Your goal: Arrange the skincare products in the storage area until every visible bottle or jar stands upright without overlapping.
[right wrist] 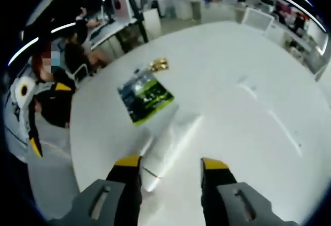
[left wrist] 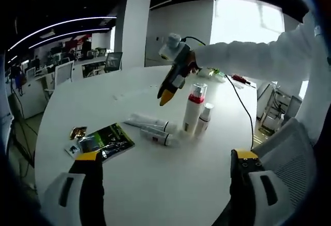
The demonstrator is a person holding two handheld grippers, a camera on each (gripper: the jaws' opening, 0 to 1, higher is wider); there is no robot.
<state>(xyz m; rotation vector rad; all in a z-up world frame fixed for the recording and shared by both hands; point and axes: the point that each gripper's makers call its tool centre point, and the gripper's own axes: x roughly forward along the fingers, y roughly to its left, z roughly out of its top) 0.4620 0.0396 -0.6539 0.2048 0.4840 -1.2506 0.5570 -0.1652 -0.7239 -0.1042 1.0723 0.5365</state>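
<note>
On the white round table [left wrist: 155,184] two bottles stand upright side by side: a tall white bottle [left wrist: 193,109] with a red band and clear cap, and a shorter white bottle [left wrist: 205,118] just to its right, close enough that I cannot tell whether they touch. To their left two white tubes lie flat, the upper tube [left wrist: 147,122] and the lower tube [left wrist: 156,135] close together, their capped ends pointing toward the tall bottle.

In the left gripper view, the left gripper [left wrist: 168,159] hangs low over the near table edge with its jaws spread wide and nothing between them; the bottles and tubes lie well ahead of it. The right gripper [left wrist: 166,98] reaches in from the right, its yellow tip pointing down, above the tubes and just left of the tall bottle's top.

In the right gripper view, the right gripper's jaws stand apart and empty, with a tube lying blurred just beyond the tips. A green booklet [right wrist: 145,96] lies farther ahead, a small gold wrapper [right wrist: 159,63] beyond it.
</note>
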